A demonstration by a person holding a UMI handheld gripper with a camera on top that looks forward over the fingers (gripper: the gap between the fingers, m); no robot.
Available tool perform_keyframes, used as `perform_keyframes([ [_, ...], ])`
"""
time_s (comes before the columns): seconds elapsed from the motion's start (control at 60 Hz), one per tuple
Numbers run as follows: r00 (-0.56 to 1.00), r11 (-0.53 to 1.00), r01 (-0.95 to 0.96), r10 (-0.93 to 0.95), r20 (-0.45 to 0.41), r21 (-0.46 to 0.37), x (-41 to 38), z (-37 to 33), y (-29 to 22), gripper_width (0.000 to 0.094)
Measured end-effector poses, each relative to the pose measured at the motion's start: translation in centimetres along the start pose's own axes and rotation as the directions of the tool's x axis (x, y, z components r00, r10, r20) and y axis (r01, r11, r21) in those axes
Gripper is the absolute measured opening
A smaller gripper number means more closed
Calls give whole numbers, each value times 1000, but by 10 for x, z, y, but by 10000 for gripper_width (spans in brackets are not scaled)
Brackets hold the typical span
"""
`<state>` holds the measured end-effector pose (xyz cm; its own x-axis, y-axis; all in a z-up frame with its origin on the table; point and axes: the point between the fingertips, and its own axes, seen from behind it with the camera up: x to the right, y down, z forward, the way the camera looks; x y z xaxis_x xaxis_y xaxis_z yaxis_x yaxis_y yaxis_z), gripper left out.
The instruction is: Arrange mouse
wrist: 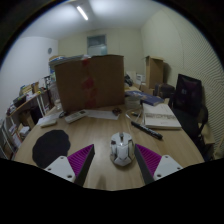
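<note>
Mouse [121,149], white and grey, rests on the wooden table [100,135] between the fingers, gaps either side. Gripper [114,158] stands wide, not clamping. Round black mouse pad [50,147] lies nearby; cardboard box [89,83] stands beyond.

Just one cam here. It sits on the gripper [113,166], a bit behind and above the two fingers, and looks fwd along them. The fingers poke up at the bottom of the pic, so the cam is very close to them. It is low, just over the round wood table [100,135], and looks a bit down at it. The mouse [121,149] is right in front, very near. The lens is wide, so far stuff shows too: a big box [88,82], the walls, a ceiling light [82,13]. No 2nd view, so nothing is shared.
</note>
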<state>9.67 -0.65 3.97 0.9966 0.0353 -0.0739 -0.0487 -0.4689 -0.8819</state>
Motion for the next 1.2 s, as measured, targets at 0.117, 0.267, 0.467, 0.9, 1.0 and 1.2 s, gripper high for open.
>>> perform_keyframes([
  [0.117,999,999,-31,31,-15,-14,18,30,0,830],
  [0.267,999,999,-34,33,-35,-38,33,58,-1,829],
  [0.467,1000,995,-18,17,-9,-103,24,80,10,791],
  [0.9,995,991,-2,-11,-99,-137,32,81,19,515],
  [1.0,994,991,-21,6,-113,-136,33,80,19,481],
  [1.2,987,996,-77,70,-143,-44,20,46,-17,447],
])
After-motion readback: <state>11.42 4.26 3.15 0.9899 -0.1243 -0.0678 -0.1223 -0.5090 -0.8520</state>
